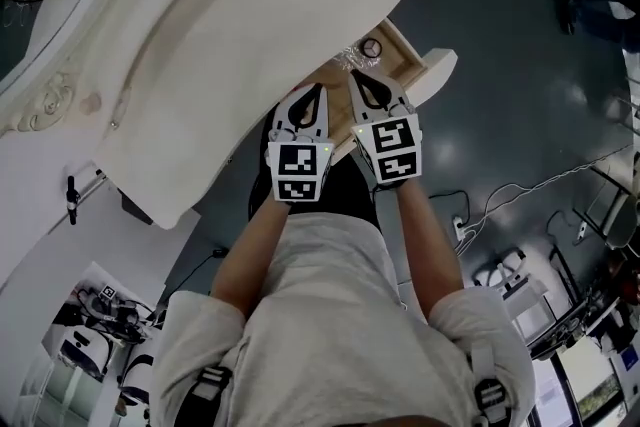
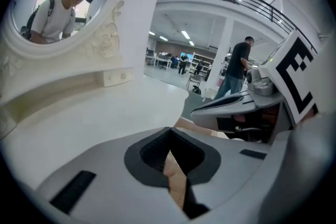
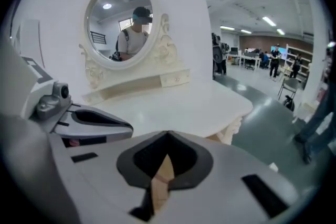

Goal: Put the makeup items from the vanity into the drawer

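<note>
A: Where are the makeup items now; are some left on top?

B: As far as I can see, none; the cream-white vanity table [image 1: 250,25] with its curved edge shows a bare top in the head view and in both gripper views; only the oval mirror [image 3: 119,23] in its carved cream frame stands at the back of it.

A: And the drawer?

B: The pale wooden drawer [image 1: 408,43] with a white front is pulled out, at 1 o'clock from the two grippers in the head view; inside I see a small round item [image 1: 371,47] with a dark rim; just beside it, at 8 o'clock, lies a crinkled clear wrapper [image 1: 349,61]; what they are exactly is too small to tell; the near part of the drawer is hidden under the grippers.

A: Do the grippers carry something?

B: No; the white left gripper [image 1: 316,93] with its black-and-white marker cube has the fingers [image 2: 149,150] pressed together and nothing between them; the white right gripper [image 1: 362,80], just beside it at 3 o'clock, is the same, fingers [image 3: 139,160] together and empty; through the small opening behind the tips one sees only the wood of the drawer.

A: So the task is nearly finished?

B: I judge yes; the moving of items seems done, since both grippers are empty over the drawer and no item shows on the table; what may be left is only to push the drawer in, though the task does not ask for it.
</note>
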`<state>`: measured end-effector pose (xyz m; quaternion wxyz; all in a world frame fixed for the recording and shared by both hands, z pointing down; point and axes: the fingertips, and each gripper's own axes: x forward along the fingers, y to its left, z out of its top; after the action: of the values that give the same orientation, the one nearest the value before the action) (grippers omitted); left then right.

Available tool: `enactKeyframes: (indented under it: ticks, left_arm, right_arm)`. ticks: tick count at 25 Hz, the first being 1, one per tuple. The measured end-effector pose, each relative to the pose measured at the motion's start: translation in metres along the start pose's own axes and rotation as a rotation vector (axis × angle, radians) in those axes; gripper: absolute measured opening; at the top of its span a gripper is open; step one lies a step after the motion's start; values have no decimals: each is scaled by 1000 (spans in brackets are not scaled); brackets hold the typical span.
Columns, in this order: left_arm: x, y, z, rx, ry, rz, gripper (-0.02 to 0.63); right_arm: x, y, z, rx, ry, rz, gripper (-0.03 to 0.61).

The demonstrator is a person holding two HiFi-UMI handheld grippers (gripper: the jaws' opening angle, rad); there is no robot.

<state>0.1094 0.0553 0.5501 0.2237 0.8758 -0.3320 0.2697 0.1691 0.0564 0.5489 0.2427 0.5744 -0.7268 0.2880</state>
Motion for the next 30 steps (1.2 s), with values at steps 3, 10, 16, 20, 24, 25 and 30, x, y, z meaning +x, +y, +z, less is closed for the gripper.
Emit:
enactKeyframes:
  ticks: [3,10,16,20,24,25,30]
  left_arm:
    - [-15,3,21,-14,-46,29,6]
    - [-51,17,61,-56,-154,97,6]
    - [-85,48,76,-85,-207,162,6]
    - [-109,85,87,-103,-246,221,6]
    - [-131,121,84,-126,-259,276,6]
    - [-138,132,82,-136,-260,294,6]
    - [-174,189,81,-196,-295,395,6]
  right_arm:
    - [-18,11,23,-14,-61,-1,14]
    - [-40,37,74,51,-210,54,14]
    - [-44,77,107,-3,-261,98,14]
    - [-32,116,130,-40,-273,157,14]
    - [-17,153,149,-85,-276,217,14]
    - [-13,163,154,-97,-274,232,14]
    - [12,219,172,-179,-245,332,14]
